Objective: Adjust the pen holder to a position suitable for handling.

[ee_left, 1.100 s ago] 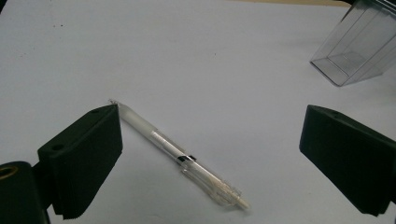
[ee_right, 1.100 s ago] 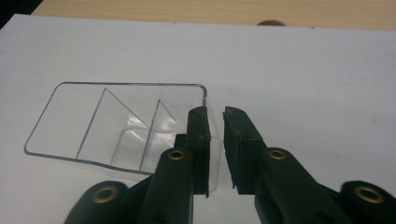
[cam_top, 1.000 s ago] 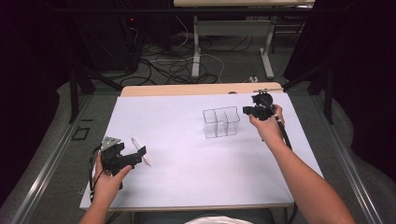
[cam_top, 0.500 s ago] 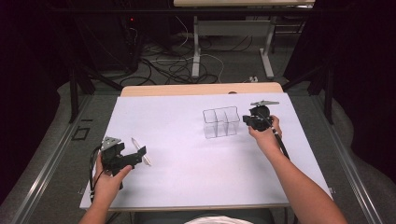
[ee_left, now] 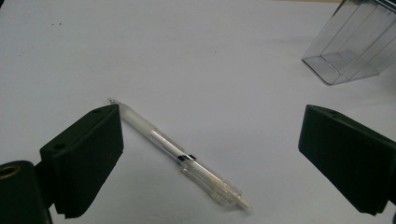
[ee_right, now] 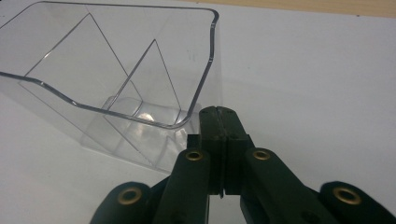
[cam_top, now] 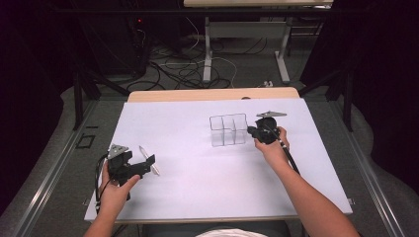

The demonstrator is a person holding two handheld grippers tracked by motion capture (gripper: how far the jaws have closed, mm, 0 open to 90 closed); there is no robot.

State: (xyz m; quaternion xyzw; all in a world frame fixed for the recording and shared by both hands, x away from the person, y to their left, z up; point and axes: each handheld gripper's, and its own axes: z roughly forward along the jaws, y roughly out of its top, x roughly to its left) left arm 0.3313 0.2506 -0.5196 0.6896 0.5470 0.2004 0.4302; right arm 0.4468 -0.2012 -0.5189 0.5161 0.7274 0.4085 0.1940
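A clear plastic box [cam_top: 228, 129] with several compartments stands empty on the white table top [cam_top: 197, 192], right of the middle. My right gripper [cam_top: 253, 131] is low at its right end, jaws shut with nothing between them. In the right gripper view the shut tips [ee_right: 218, 114] sit at the near corner of the box [ee_right: 177, 79]; I cannot tell whether they touch it. At the front left a clear pen [cam_top: 148, 159] lies flat. My left gripper [cam_top: 147, 165] is open, and the pen [ee_left: 177, 154] lies between its jaws [ee_left: 212, 126], next to the left one.
The table's bare wooden strip [cam_top: 212, 94] runs along the far edge. Beyond it, cables [cam_top: 183, 69] lie on the floor by a desk's legs. Dark frames stand to either side.
My right hand has come down and toward me, from above the box's right end to beside it. The left hand and the pen have stayed put.
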